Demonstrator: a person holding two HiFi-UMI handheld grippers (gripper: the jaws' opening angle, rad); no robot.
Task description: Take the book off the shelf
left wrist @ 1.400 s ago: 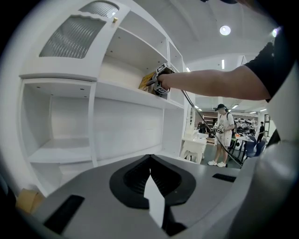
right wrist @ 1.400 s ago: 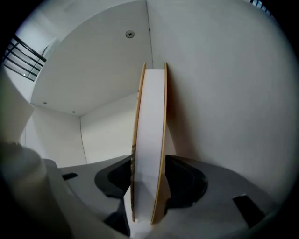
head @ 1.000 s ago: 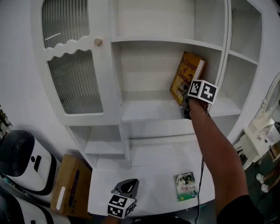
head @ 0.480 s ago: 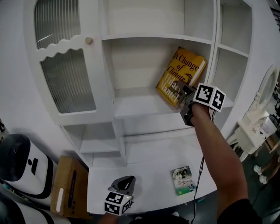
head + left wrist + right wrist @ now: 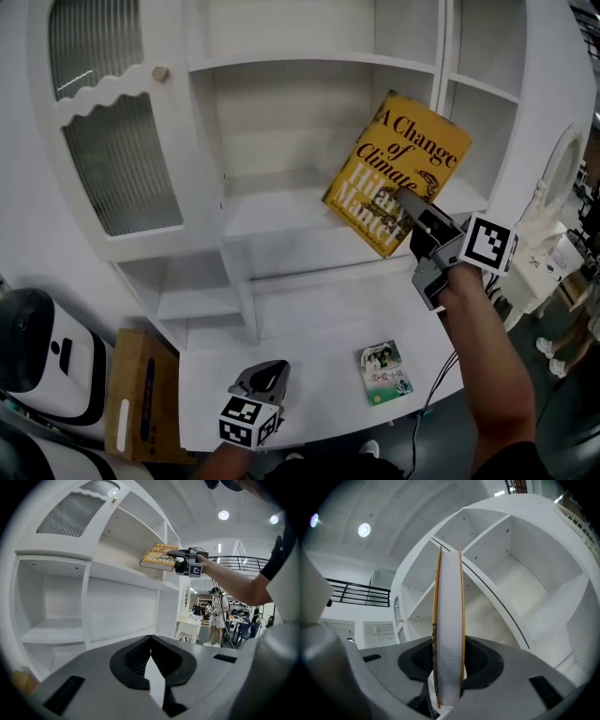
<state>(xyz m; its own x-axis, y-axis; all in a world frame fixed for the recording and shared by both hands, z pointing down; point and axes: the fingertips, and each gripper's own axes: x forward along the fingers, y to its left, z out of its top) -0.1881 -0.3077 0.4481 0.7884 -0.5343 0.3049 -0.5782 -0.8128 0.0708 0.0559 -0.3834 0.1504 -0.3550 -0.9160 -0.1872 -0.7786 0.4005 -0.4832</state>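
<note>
Right gripper view: book (image 5: 449, 620) (edge-on) tight in the right claw (image 5: 449, 681).

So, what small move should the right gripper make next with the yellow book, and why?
Probably draw the yellow book straight back, away from the shelf, before lowering it. The right gripper is shut on the book's edge and holds it tilted, but its lower corner looks close to the shelf's front edge, so lowering now might knock it.
</note>
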